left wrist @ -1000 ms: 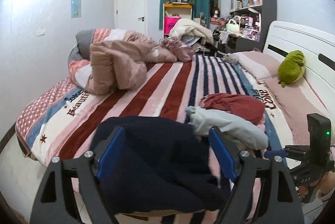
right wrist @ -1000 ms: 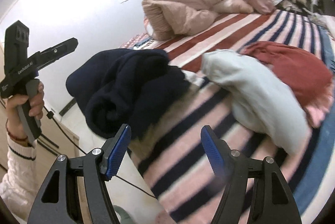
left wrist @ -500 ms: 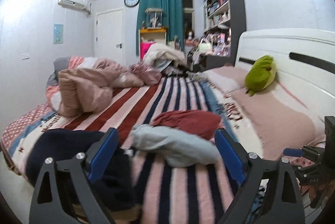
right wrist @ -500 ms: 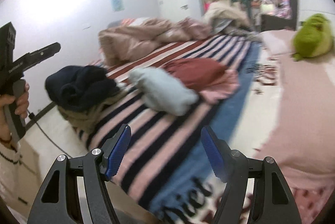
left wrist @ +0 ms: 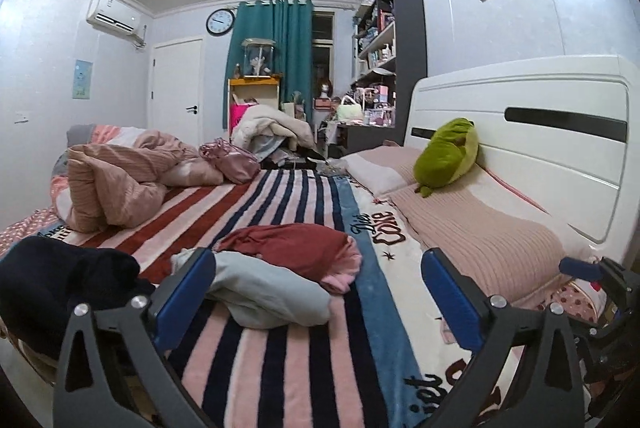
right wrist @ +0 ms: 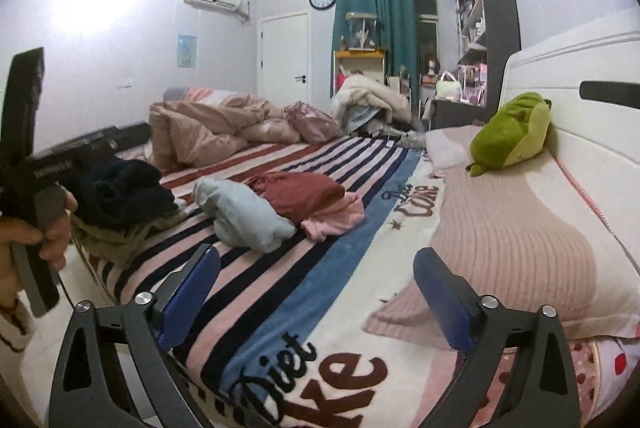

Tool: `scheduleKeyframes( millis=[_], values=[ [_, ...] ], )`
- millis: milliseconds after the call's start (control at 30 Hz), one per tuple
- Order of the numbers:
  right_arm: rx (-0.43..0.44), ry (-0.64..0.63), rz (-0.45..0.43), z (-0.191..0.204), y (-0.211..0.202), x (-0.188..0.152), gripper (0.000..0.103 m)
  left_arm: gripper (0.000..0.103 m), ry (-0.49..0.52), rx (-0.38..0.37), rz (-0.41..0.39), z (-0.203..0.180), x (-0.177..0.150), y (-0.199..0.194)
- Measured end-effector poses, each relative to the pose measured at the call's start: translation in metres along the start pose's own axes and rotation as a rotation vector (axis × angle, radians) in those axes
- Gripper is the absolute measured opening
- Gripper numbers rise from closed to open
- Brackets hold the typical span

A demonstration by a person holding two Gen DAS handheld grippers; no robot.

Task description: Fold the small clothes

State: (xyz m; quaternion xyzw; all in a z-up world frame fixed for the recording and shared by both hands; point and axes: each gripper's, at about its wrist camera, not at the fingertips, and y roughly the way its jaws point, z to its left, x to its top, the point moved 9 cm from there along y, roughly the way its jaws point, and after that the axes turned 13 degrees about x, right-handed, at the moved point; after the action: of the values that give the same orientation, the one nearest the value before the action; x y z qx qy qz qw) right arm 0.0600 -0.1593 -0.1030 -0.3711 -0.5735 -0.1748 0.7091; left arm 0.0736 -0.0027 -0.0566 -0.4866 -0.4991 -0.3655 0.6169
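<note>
Wide bed with a striped blanket of red, pink, navy and blue bands, lettering along the near right part; white headboard at the right. Crumpled pink duvet at the far left of the bed, well apart from the clothes. Long pink pillow along the headboard, with a green plush toy leaning on it against the board. Behind the bed: teal curtain, dark shelf unit, white door, air conditioner, round wall clock.

On the near half of the blanket, three small clothes, all unfolded. Navy garment in a heap at the left edge of the bed, over something beige seen in the right wrist view. Pale grey-blue garment bunched in the middle, just beside and touching a dark red garment, which lies on a pink piece.

Left gripper spread wide, jaws just opened further, nothing between the blue pads; hanging above the blanket, the pale garment behind its left finger, not pressed. Right gripper also spread wide, jaws just opened further, empty, above the lettered blanket edge, apart from all clothes. Hand on the left gripper's handle visible at the left of the right wrist view.
</note>
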Motion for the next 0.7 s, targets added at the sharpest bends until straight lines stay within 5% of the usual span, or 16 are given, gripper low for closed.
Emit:
scheduleKeyframes(
  millis=[700],
  values=[
    [0.006,0.006,-0.019,0.0084,0.0006,0.0011,0.098,0.102,0.007,0.015,0.027,0.006,-0.0097,0.0057]
  ],
)
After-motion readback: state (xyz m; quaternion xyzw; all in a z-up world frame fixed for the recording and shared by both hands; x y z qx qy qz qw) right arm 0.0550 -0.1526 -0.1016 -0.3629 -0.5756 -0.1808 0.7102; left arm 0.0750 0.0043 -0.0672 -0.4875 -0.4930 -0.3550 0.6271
